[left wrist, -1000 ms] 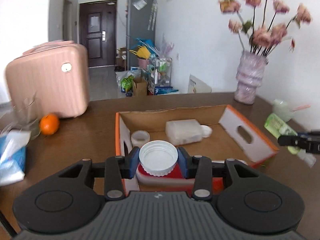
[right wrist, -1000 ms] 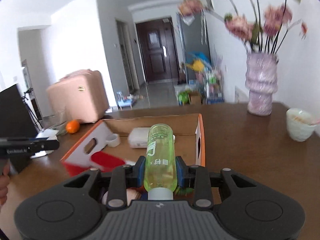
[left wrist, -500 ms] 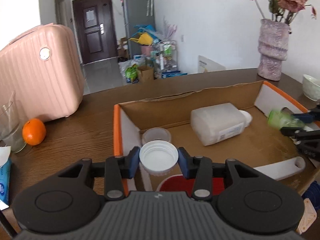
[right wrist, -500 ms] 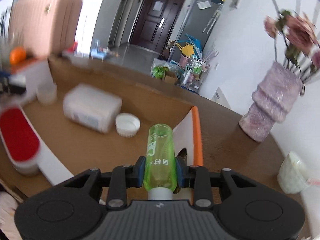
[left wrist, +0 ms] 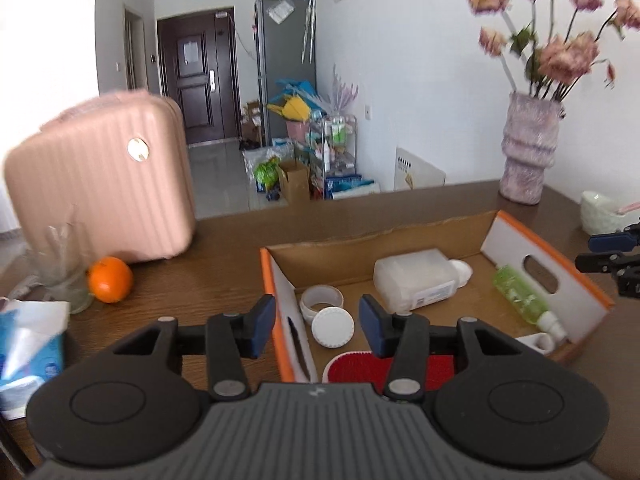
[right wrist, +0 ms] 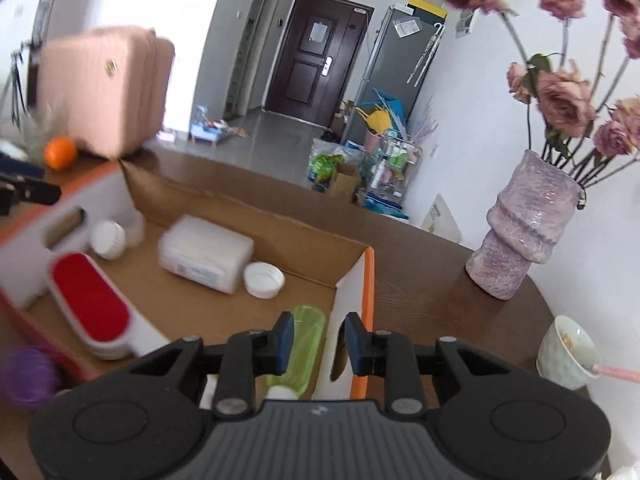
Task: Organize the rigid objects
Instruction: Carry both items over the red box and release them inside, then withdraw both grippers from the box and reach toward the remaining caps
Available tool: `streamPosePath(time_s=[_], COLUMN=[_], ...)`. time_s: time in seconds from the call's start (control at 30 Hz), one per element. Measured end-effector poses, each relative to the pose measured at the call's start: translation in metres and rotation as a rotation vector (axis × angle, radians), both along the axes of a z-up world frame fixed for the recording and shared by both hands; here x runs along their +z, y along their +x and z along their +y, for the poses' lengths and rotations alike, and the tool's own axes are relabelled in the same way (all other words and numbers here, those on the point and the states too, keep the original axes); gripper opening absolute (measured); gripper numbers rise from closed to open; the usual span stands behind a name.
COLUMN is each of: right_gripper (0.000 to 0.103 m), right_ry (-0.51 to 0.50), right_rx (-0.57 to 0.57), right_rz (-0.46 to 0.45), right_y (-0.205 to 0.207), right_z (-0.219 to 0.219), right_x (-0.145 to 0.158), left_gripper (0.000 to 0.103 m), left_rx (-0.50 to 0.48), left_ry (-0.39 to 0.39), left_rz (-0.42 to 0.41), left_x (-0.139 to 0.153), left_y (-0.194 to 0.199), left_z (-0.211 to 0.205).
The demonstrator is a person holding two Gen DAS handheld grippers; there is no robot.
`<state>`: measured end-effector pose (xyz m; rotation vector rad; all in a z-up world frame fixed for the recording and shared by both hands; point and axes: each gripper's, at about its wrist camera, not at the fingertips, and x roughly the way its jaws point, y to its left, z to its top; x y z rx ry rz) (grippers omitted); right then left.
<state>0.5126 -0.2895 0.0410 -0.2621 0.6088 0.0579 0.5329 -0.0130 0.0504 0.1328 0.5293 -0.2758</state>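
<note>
Brown wooden worktop point(left wrist: 224, 248) is carrying an open cardboard box with orange-edged white end flaps point(left wrist: 400, 236), a pink ribbed suitcase point(left wrist: 100, 184), a round orange fruit point(left wrist: 110, 279), a clear glass point(left wrist: 66, 276), a blue tissue pack point(left wrist: 28, 344), a mauve textured vase of dried pink flowers point(left wrist: 528, 152) and a pale green bowl point(left wrist: 600, 212).

Left hand-held gripper point(left wrist: 317, 330) is hovering over the box's near left corner, its left finger hanging outside the orange-edged wall. Its jaws are opening with nothing between the blue pads. Right hand-held gripper point(right wrist: 318, 344) is straddling the box's right end flap; its jaws are apart and closing, clamped on nothing, the flap's edge standing in the gap without touching the pads.

Since a second ago, the white ribbed screw cap point(left wrist: 333, 327) has left the left pads and is now lying on the box floor. The translucent green bottle with white cap point(right wrist: 300, 348), clamped in the right pads half a second ago, is now lying inside the box along the right flap.

Box is also holding a white translucent rectangular container on its side point(left wrist: 416, 280), a second white lid beside it point(right wrist: 264, 279), a roll of white tape point(left wrist: 322, 298) touching the ribbed cap, and a red-faced white-handled brush point(right wrist: 90, 304) near the front.
</note>
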Motion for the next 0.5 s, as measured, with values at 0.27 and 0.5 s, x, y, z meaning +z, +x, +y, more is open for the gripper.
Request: streamPosePath(time_s=[0.27,0.5], right_gripper=[0.042,0.06], right_ry=[0.156,0.279], right_rx=[0.045,0.093], right_rz=[-0.101,-0.135], right_y=[-0.106,-0.217], right_z=[-0.009,0.0], right_x=[0.059,0.046], left_gripper=[0.064,0.081], left_rx=[0.009,0.018], left_ry=[-0.032,-0.052], left_rz=[-0.099,-0.181], left_x=[0.045,0.034], left_y=[-0.118,-0.245], left_z=[0.033,0.045])
